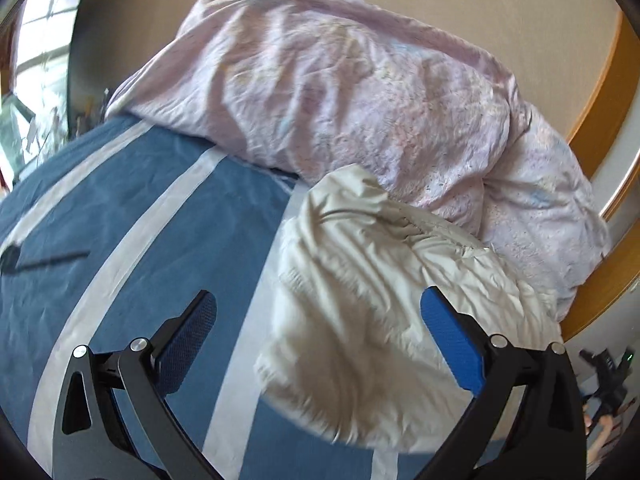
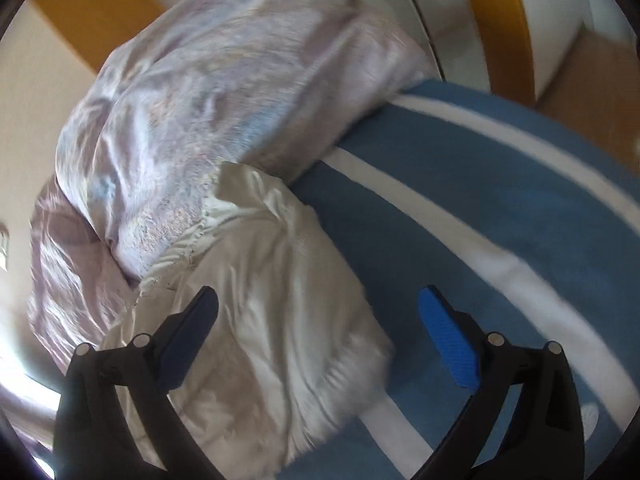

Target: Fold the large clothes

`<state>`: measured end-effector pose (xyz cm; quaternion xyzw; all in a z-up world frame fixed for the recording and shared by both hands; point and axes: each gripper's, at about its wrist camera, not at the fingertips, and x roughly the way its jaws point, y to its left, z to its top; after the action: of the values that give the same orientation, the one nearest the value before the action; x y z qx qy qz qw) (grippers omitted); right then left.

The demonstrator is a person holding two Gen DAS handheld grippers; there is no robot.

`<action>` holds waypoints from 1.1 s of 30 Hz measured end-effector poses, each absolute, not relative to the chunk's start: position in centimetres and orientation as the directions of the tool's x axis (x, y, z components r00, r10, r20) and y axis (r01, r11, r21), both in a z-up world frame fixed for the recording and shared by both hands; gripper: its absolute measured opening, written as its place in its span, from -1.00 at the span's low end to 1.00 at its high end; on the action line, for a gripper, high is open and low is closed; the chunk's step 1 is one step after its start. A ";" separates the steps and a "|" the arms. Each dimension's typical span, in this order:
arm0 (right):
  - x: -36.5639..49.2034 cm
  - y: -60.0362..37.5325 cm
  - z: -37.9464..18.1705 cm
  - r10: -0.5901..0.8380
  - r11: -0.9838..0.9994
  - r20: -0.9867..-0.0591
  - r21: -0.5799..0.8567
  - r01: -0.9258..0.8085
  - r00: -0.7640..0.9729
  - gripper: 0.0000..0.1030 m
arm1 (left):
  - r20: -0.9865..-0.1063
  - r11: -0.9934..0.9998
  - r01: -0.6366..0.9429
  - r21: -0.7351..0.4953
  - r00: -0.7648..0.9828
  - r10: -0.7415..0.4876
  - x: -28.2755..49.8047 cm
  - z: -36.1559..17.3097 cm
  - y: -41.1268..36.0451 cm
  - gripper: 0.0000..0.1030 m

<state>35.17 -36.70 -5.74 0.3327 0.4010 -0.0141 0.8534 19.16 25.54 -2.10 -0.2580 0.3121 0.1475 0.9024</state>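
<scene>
I hold both the left gripper (image 1: 318, 322) and right gripper (image 2: 318, 320) above the bed (image 1: 132, 208), fingers spread and empty, framing the crumpled white garment (image 1: 372, 320) to pick corners.

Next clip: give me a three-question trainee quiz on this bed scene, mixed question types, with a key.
1. True or false: the left gripper is shut on the white jacket.
2. What lies against the jacket's far edge? A) pink duvet B) a cardboard box C) a stack of books
3. Fill in: the jacket lies on a blue bedsheet with white ____.

Key: 1 false, both it and the right gripper are open; 2 A; 3 stripes.
</scene>
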 end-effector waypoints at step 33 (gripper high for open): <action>32.0 -32.5 -8.0 0.471 0.649 -0.564 0.742 0.166 0.679 -0.52 | -0.505 0.441 -0.419 -0.794 0.858 -0.093 17.6 -7.4 25.1 -0.63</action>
<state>31.96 -32.47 -8.00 0.4084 0.3900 0.0927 0.8201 17.58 25.10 -7.35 -0.5192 0.2467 0.1004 0.8121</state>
